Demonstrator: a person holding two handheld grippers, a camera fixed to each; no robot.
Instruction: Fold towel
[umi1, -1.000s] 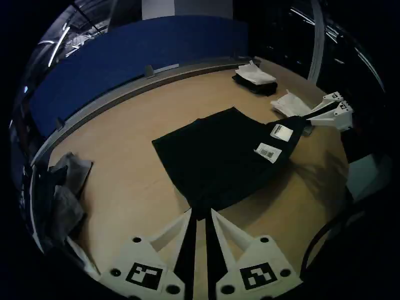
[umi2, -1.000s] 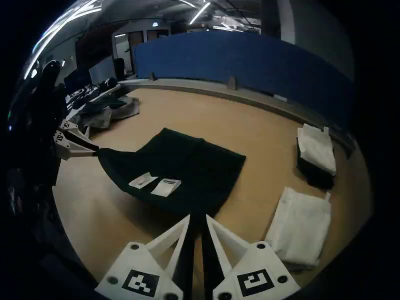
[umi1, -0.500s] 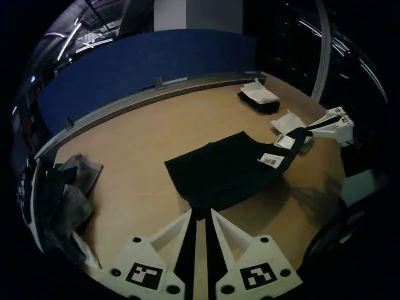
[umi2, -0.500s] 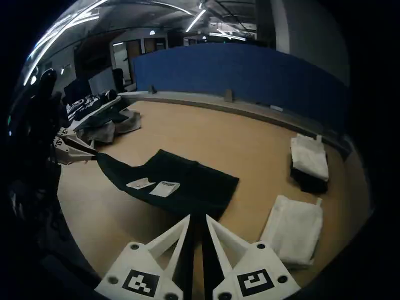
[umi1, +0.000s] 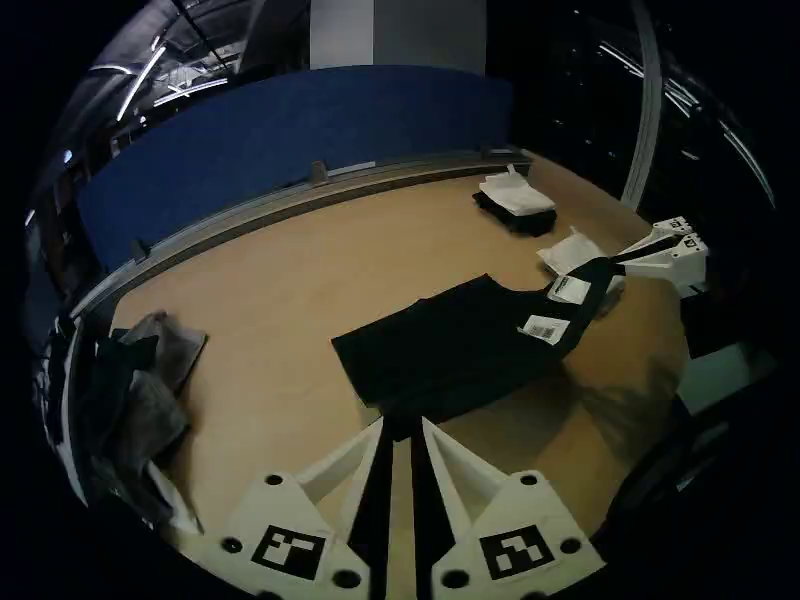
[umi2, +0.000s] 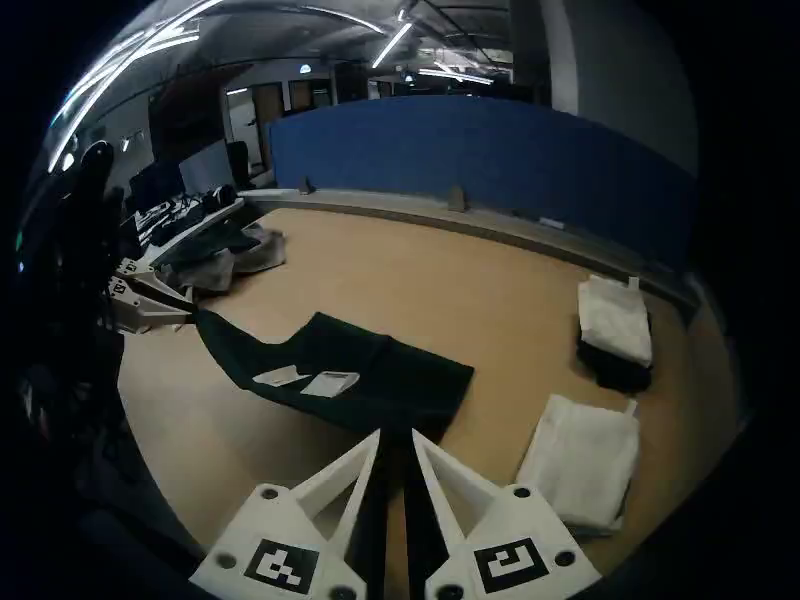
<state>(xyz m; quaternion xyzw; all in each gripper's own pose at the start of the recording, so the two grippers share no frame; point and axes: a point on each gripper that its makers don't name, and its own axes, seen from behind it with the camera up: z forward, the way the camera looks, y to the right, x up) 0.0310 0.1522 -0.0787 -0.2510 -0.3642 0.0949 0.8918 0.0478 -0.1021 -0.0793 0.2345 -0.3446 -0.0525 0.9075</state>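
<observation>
Both left gripper (umi1: 400, 432) and right gripper (umi2: 393, 440) fingers clamp corners of the dark cloth towel (umi1: 440, 345), its far part lying on the tan wooden counter (umi1: 280, 290). Mid-fold: next, carry the raised edge across.

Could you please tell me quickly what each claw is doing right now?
Left claw: closed, holding one corner of the dark towel.
Right claw: closed, holding another corner of the same towel.
</observation>
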